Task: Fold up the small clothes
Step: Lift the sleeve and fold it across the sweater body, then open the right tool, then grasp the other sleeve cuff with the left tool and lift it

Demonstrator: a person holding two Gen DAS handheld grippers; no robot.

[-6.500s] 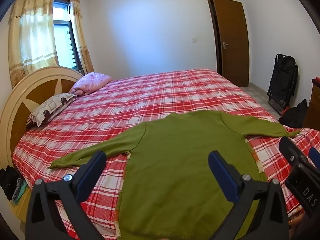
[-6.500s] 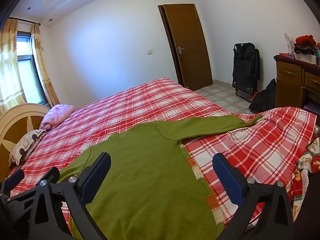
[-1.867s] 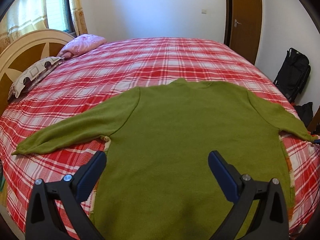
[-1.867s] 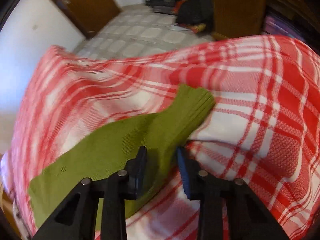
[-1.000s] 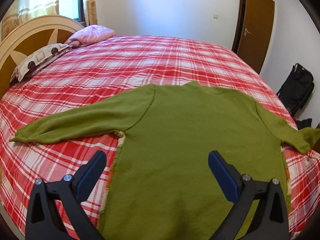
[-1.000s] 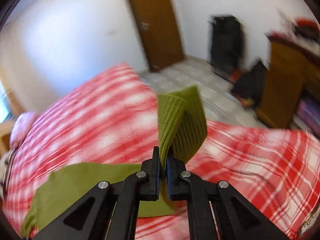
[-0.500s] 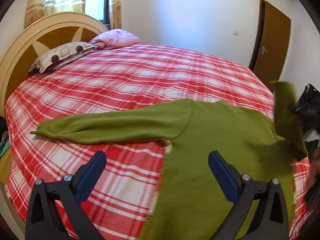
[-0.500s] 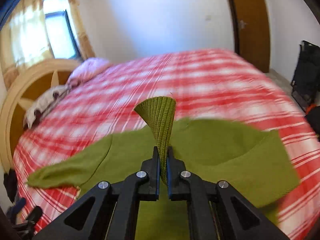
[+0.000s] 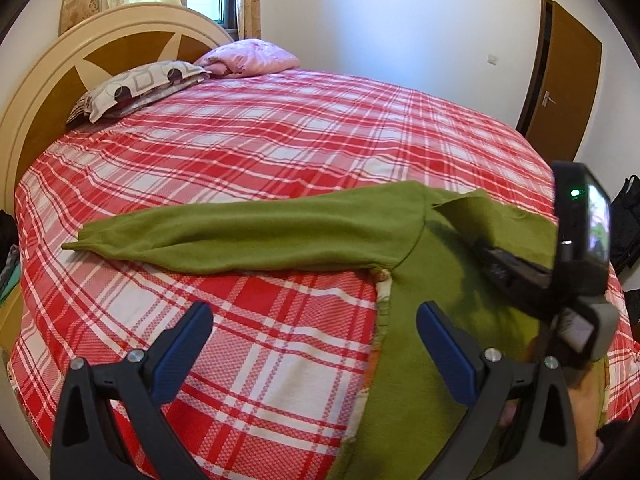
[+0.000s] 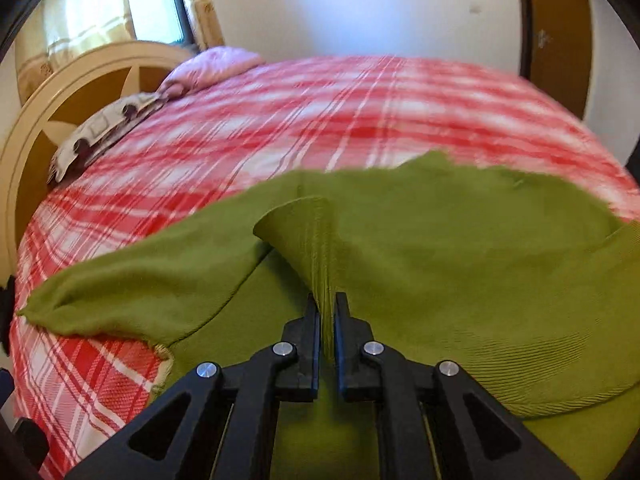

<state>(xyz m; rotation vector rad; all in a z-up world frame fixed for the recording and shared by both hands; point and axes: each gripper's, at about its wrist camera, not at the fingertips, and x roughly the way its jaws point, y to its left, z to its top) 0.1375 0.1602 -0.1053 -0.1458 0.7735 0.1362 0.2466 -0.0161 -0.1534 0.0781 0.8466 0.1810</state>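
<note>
On the plaid bed (image 9: 280, 152) lies the green sweater (image 9: 432, 320). Only the right wrist view shows the right gripper (image 10: 327, 320) clamped on the cuff (image 10: 308, 232), over the sweater's body. The left gripper (image 9: 316, 344) hangs wide apart above the bedcover beside the spread sleeve (image 9: 240, 236).

An olive-green knit sweater (image 9: 280, 236) lies on a red-and-white plaid bedspread (image 9: 280, 128). A pale pink quilted pillow (image 9: 250, 56) sits beside a grey-and-white circle-patterned pillow (image 9: 136, 88), against a cream-and-brown wooden headboard (image 9: 100, 40).
</note>
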